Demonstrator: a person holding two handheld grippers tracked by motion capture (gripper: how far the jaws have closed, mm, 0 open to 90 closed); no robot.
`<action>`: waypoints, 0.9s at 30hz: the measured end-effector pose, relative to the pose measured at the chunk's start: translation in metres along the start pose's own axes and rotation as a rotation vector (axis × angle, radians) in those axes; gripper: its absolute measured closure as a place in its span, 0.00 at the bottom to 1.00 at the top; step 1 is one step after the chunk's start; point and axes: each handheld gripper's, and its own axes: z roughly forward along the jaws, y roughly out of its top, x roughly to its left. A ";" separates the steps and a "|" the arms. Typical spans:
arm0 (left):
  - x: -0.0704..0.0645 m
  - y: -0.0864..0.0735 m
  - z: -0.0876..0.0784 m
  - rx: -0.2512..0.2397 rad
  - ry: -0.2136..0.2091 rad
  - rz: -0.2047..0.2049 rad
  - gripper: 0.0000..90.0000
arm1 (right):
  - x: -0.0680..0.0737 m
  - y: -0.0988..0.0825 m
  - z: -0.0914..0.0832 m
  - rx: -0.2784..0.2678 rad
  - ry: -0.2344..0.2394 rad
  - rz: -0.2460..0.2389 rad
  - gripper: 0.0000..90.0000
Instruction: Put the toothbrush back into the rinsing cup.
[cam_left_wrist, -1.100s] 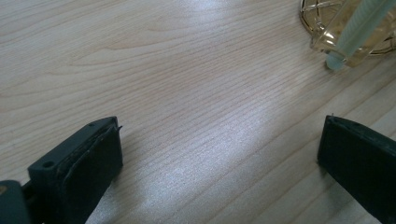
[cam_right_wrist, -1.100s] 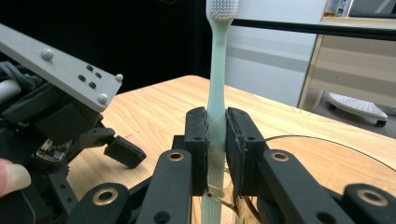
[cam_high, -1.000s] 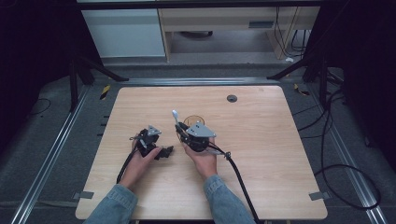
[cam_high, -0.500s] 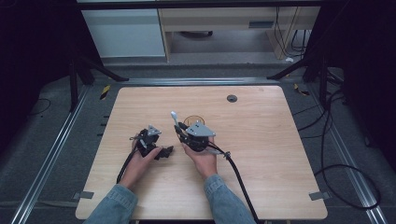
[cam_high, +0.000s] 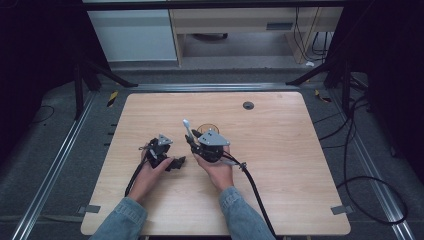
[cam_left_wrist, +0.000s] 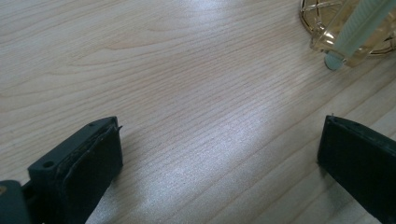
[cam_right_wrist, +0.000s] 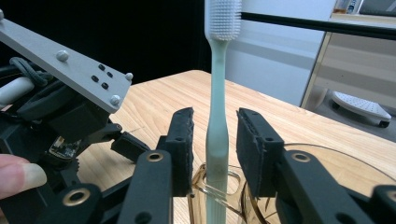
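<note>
Right gripper (cam_right_wrist: 214, 149) loosened around the toothbrush (cam_right_wrist: 216, 116); left gripper (cam_left_wrist: 219, 154) idle and wide.

We see both forearms enter from the near table (cam_high: 300, 150) edge in the high view, hands side by side near the table's middle and just apart; the right hand (cam_high: 216, 167) holds its gripper (cam_high: 192, 141) tilted away from us, grey plate on top, cable trailing back toward the near edge; its jaws have just been opening, and in the right gripper view they flank the toothbrush handle with a slim gap on each side, pads off it; the toothbrush stands upright, bristle head up, in an amber glass holder (cam_right_wrist: 336, 163); the left hand (cam_high: 150, 172) rests low on the wood, its jaws spread wide over bare table, the holder (cam_left_wrist: 348, 28) just beyond them.
</note>
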 end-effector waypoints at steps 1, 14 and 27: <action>0.000 0.000 0.000 0.000 0.000 0.000 0.00 | 0.000 0.001 0.000 0.003 0.002 0.000 0.71; -0.001 0.000 0.000 -0.005 0.000 -0.008 0.00 | -0.002 0.013 -0.009 0.021 -0.007 -0.020 0.61; 0.000 0.000 0.000 -0.003 -0.001 -0.006 0.00 | -0.017 0.027 -0.027 0.123 -0.043 -0.013 0.38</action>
